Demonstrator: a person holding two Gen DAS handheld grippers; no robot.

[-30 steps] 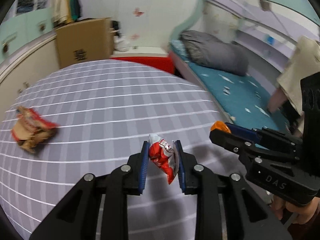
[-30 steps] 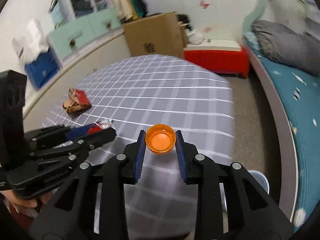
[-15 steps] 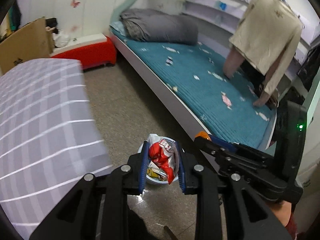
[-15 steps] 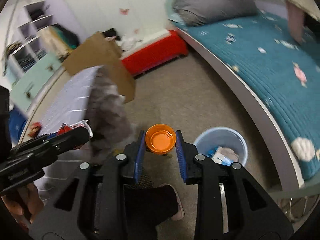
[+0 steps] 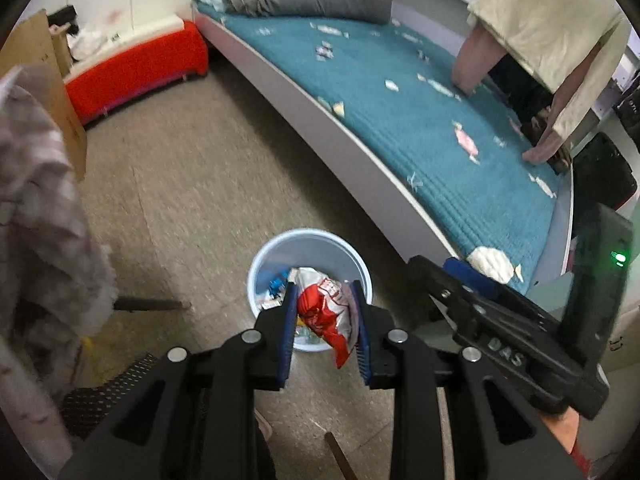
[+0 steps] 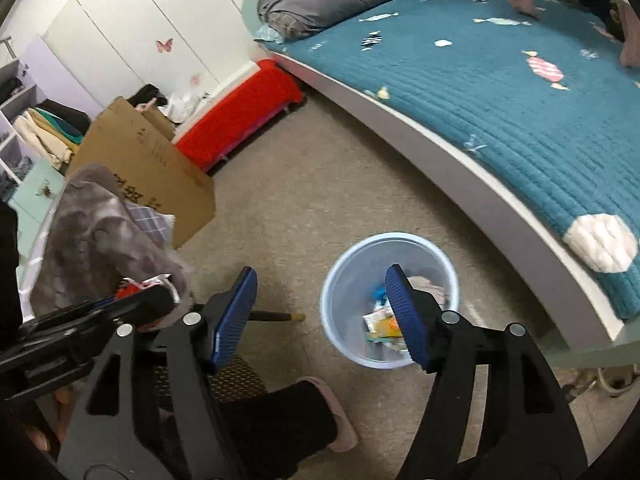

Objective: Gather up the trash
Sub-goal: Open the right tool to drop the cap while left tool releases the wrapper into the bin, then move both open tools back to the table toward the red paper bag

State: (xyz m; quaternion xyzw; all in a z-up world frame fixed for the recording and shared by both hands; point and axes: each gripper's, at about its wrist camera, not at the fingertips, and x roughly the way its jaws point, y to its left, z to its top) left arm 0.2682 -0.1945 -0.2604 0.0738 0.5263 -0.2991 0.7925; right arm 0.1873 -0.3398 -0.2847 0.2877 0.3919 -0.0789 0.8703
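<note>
Crinkly red-and-silver foil fills the lower middle of the left wrist view: a snack wrapper is clamped between the blue pads of the left gripper, pinched across its middle with a loose tail dangling below the fingertips. Right behind it, in the centre of the frame, sits the pale blue bin on the speckled floor, some rubbish already inside. This wrapper looks feather-light, thin and slick, so I'd judge it could flutter sideways on release instead of dropping straight; a grip across the bunched middle, as here, seems the safest hold. At lower right the right gripper pokes in from the side, reaching toward the bin, its fingertips hidden from this angle.

Over to the right wrist view. The right gripper has its jaws spread wide, they've just been opening, and nothing sits between the blue pads. The orange cap it carried a moment ago is gone from the fingers. The bin sits at lower centre right, partly behind the right-hand finger, with paper and packets at the bottom; an orange patch shows among them, though I can't say it's the cap. At the left edge the left gripper comes in with a scrap of the wrapper peeking out, to the left of the bin's rim.
</note>
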